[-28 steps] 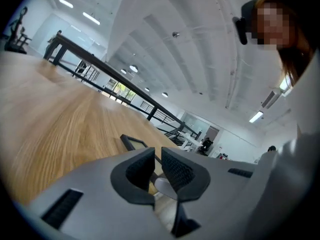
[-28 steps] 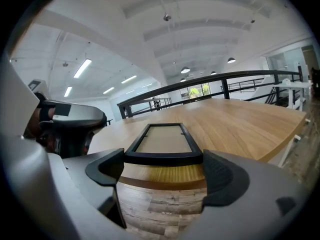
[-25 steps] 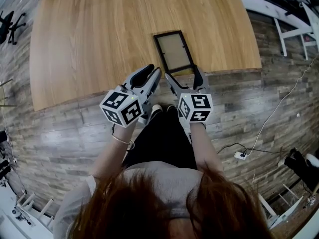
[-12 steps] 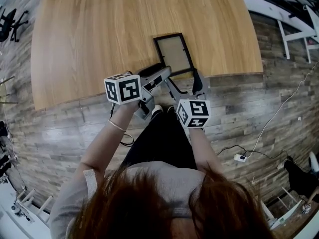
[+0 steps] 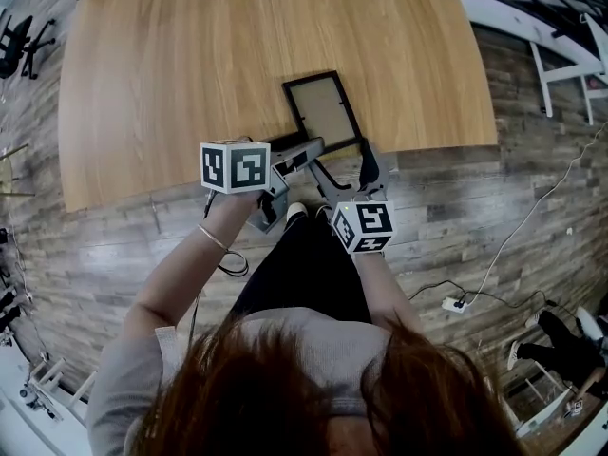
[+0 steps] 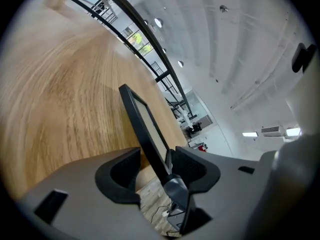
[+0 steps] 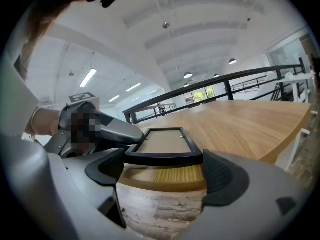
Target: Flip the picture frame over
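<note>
The black picture frame (image 5: 323,110) lies flat on the wooden table (image 5: 190,65), beige panel up, with its near short edge at the table's front edge. My right gripper (image 5: 344,164) holds that near edge, a jaw pressed against each end of it (image 7: 162,171). My left gripper (image 5: 306,150) is rolled on its side at the frame's near left corner. In the left gripper view the frame (image 6: 142,129) runs edge-on between the jaws (image 6: 157,171), close to one pad with a gap to the other. The left jaws are open.
The table's front edge (image 7: 165,179) is just under the frame, with plank floor (image 5: 456,207) below it. A power strip (image 5: 454,304) and its cable lie on the floor at the right. A white metal stand (image 5: 560,55) is off the table's right end.
My left gripper has moved from beside the right one to the frame's near left corner, rolled onto its side and opened wider. The frame now sits slightly turned. The right gripper has stayed put.
</note>
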The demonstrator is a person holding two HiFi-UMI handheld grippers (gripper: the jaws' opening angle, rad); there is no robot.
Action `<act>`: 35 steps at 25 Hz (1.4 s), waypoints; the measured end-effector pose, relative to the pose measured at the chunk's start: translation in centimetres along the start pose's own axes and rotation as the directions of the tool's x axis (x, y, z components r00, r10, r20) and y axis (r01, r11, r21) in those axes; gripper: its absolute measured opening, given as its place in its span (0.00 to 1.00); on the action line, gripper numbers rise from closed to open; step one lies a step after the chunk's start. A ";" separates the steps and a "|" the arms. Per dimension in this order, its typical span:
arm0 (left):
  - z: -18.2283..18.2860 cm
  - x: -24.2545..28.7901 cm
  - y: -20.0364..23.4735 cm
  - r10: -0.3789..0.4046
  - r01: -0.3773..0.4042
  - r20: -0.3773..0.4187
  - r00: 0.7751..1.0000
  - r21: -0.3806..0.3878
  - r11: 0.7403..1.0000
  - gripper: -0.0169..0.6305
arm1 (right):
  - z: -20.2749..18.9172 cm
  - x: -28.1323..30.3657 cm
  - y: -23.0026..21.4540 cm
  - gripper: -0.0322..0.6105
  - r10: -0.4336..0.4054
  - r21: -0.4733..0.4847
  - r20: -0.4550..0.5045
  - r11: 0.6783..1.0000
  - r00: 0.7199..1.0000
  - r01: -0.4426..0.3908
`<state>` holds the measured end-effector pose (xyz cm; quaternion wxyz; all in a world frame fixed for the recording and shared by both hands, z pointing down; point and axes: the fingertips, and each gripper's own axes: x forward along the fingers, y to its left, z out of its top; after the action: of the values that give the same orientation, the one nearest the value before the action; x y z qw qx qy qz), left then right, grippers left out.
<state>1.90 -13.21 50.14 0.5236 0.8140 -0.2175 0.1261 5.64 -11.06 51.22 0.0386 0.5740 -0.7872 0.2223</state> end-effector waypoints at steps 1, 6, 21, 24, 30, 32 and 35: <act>0.1 0.3 -0.1 0.000 0.000 -0.002 1.000 -0.013 1.000 0.34 | 0.1 -0.1 -0.1 0.82 0.015 0.022 0.010 1.000 1.000 -0.015; 1.1 1.0 0.2 0.010 -0.009 0.023 1.000 -0.059 0.998 0.33 | 0.2 0.0 0.2 0.82 0.047 0.024 0.009 0.999 0.999 -0.047; 1.8 0.6 0.4 0.054 -0.054 -0.002 0.999 -0.018 0.998 0.17 | 0.5 0.1 1.1 0.82 0.038 -0.097 -0.083 0.994 0.996 -0.046; 2.0 -0.3 0.1 0.071 -0.071 0.006 0.997 0.038 0.997 0.12 | 0.2 -0.2 1.9 0.82 0.030 -0.182 -0.099 0.982 0.995 -0.047; 4.6 -3.2 1.3 0.180 -0.187 0.057 0.982 0.161 0.969 0.11 | 1.0 -0.5 2.0 0.82 0.053 -0.160 -0.080 0.985 0.995 -0.065; 5.7 -4.6 1.7 0.242 -0.250 0.062 0.968 0.231 0.940 0.11 | 1.5 -0.7 1.9 0.82 0.065 -0.136 -0.079 0.988 0.995 -0.075; 6.8 -6.4 2.3 0.337 -0.331 0.038 0.941 0.318 0.888 0.11 | 2.4 -0.9 1.7 0.82 0.076 -0.116 -0.069 0.990 0.995 -0.084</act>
<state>-4.93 -18.81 46.37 0.3572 0.8372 -0.3261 0.2554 4.87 -10.79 48.28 0.0893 0.5312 -0.8197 0.1949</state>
